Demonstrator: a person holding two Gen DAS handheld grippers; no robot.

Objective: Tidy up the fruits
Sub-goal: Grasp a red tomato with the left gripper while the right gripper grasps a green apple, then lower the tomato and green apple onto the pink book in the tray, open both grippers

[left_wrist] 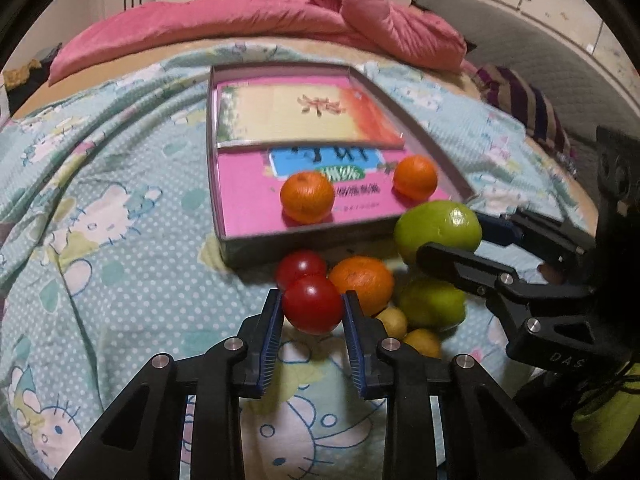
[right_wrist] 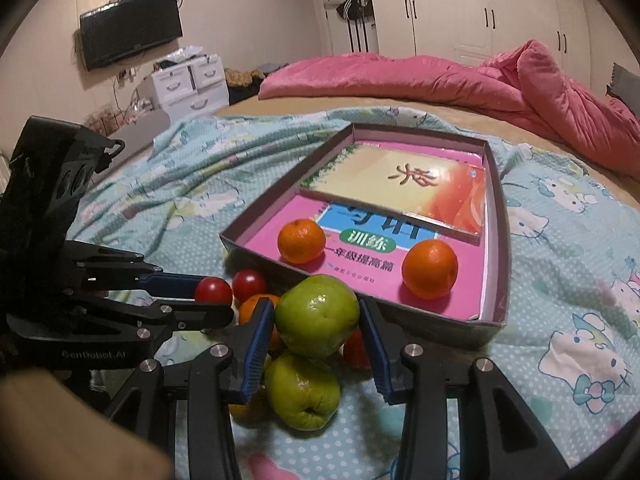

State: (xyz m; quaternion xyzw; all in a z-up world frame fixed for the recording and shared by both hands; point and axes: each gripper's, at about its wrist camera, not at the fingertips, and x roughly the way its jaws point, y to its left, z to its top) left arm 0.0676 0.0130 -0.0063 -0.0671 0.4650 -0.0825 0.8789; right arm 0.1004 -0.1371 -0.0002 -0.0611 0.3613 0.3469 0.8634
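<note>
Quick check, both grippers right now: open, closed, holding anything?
Left gripper: closed on a red tomato.
Right gripper: closed on a green apple.

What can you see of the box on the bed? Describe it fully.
The box is a shallow, open, rectangular tray, apparently cardboard, with thin dark walls. It lies flat on the patterned sheet, just behind the fruit pile. Inside lie a pink book and, on top of it at the far end, a yellow-orange book. Two oranges sit on the pink book near the front wall. Neither gripper touches the box.
</note>
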